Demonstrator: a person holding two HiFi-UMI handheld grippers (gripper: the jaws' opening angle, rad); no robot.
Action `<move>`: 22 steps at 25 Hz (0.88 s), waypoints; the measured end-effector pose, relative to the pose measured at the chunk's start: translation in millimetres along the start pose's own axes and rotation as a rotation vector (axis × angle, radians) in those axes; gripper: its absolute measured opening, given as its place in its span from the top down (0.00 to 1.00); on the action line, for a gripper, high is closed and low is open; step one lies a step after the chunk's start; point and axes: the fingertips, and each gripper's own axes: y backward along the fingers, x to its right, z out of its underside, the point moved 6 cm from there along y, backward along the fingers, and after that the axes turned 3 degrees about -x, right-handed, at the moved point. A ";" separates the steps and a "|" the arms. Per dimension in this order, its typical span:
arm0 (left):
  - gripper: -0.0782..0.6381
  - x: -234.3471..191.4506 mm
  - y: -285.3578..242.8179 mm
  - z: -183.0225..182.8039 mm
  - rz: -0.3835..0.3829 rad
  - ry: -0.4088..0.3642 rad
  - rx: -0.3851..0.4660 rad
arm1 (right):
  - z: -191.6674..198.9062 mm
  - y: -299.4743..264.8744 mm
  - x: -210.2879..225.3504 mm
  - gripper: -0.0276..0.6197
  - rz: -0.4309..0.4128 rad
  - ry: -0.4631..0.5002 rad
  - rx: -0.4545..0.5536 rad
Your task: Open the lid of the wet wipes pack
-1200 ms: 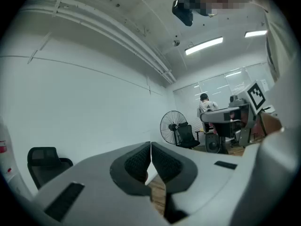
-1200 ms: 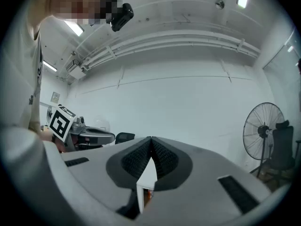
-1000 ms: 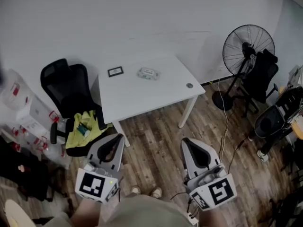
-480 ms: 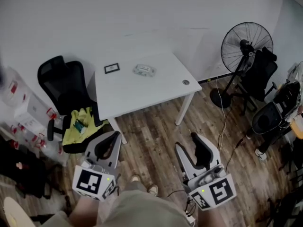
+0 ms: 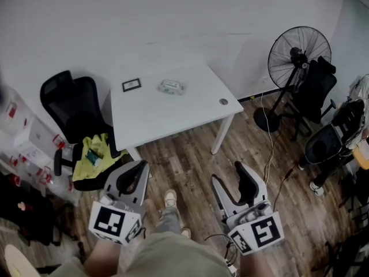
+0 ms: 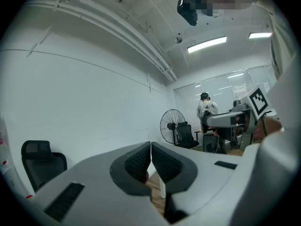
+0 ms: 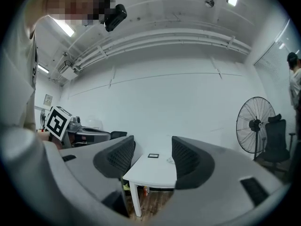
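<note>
Office chair, left: one, black (image 5: 69, 105), mid-left of the head view, just beside the table's left edge.
Cloth: one, yellow-green (image 5: 95, 154), heaped on that chair's seat.
Left gripper (image 5: 140, 167): one, lower left of the head view. In its own view (image 6: 150, 161) the jaws are pressed together pad to pad with nothing between them.
Marker cubes: two, one on each gripper; the left gripper's cube (image 5: 112, 224) sits at the bottom edge.
Table: one, white (image 5: 173, 120), upper centre, set against the wall.
Things on the table: three, listed next.
Framed card: one, dark-edged (image 5: 131, 85), at the far left corner of the tabletop.
Wet wipes pack: one (image 5: 172, 86), lying flat near the table's far edge, just right of the card and well apart from both grippers. The lid is too small to judge.
Round disc: one, small (image 5: 223, 101), near the table's right corner.
Right gripper (image 5: 228, 175): one, lower right of centre. In its own view (image 7: 153, 157) the jaws stand wide apart, having just been opening. Nothing is between them; the table shows far off through the gap.
Pedestal fan: one, black (image 5: 298, 53), upper right.
Chairs, right: at least two, dark (image 5: 326, 146), along the right edge.
</note>
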 end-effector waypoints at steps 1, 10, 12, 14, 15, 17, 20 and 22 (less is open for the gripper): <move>0.86 -2.5 -5.4 -0.5 0.001 0.001 0.001 | 0.9 -4.5 3.9 0.57 0.003 -0.001 -0.006; 0.86 -39.3 -63.0 8.3 -0.008 0.029 -0.022 | 7.2 -78.6 33.0 0.57 -0.026 0.026 -0.055; 0.86 -54.0 -79.7 9.0 -0.009 0.033 -0.024 | 7.7 -101.0 39.7 0.57 -0.034 0.031 -0.067; 0.86 -68.2 -98.3 10.5 -0.007 0.034 -0.028 | 8.8 -123.2 48.0 0.57 -0.035 0.038 -0.080; 0.86 -75.7 -108.8 11.2 -0.004 0.036 -0.032 | 8.9 -134.9 53.0 0.57 -0.034 0.041 -0.086; 0.86 -91.7 -130.6 11.7 0.005 0.041 -0.041 | 8.4 -158.8 63.2 0.57 -0.027 0.045 -0.096; 0.86 -116.8 -159.9 10.4 0.023 0.049 -0.054 | 7.0 -194.2 74.1 0.57 -0.020 0.052 -0.119; 0.86 -134.7 -177.9 9.2 0.033 0.055 -0.063 | 6.4 -219.3 78.4 0.57 -0.021 0.062 -0.138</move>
